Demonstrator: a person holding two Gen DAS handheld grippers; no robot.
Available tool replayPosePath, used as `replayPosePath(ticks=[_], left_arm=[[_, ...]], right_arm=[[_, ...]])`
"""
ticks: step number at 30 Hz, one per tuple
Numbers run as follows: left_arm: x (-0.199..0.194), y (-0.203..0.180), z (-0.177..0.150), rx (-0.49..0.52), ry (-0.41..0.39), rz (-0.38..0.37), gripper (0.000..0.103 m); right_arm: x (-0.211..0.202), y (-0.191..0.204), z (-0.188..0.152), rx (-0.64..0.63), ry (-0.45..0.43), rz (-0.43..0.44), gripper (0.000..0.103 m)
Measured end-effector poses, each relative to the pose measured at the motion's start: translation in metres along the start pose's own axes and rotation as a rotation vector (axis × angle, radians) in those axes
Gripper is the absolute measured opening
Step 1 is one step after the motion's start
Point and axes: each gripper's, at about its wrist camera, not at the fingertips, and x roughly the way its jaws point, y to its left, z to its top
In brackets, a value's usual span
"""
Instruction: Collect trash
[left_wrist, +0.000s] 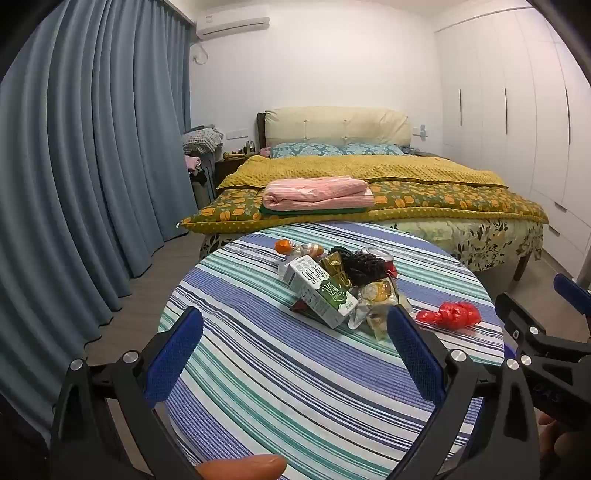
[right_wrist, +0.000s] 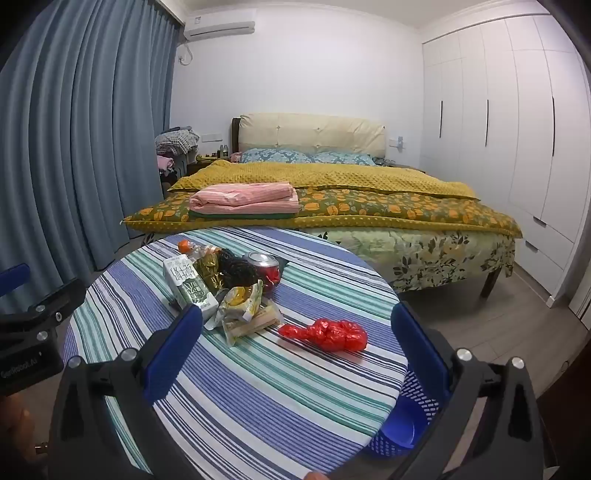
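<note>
A pile of trash lies on the round table with a striped cloth (left_wrist: 295, 387) (right_wrist: 258, 387): a green and white milk carton (left_wrist: 321, 291) (right_wrist: 190, 286), a yellow snack wrapper (left_wrist: 376, 299) (right_wrist: 242, 302), a black net bundle (left_wrist: 364, 264) (right_wrist: 238, 271), a drink can (left_wrist: 378, 254) (right_wrist: 264, 260) and an orange-capped bottle (left_wrist: 284, 246) (right_wrist: 184, 246). A crumpled red plastic bag (left_wrist: 452, 314) (right_wrist: 328, 334) lies apart to the right. My left gripper (left_wrist: 295, 347) is open and empty, short of the pile. My right gripper (right_wrist: 297, 343) is open and empty, short of the red bag.
A blue perforated basket (right_wrist: 410, 421) sits on the floor under the table's right edge. A bed (left_wrist: 369, 192) with a folded pink blanket (left_wrist: 317, 194) stands behind the table. Blue curtains (left_wrist: 92, 166) hang at left, a white wardrobe (right_wrist: 517, 147) at right.
</note>
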Motion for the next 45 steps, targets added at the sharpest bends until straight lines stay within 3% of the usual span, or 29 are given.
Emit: replayPosePath(ticks=[45], left_arm=[[0.0005,0.0009,0.0000,-0.006,0.004,-0.004,0.099]], right_arm=[[-0.0038,-0.0016,0.0003,0.002,-0.002,-0.002,0.099]])
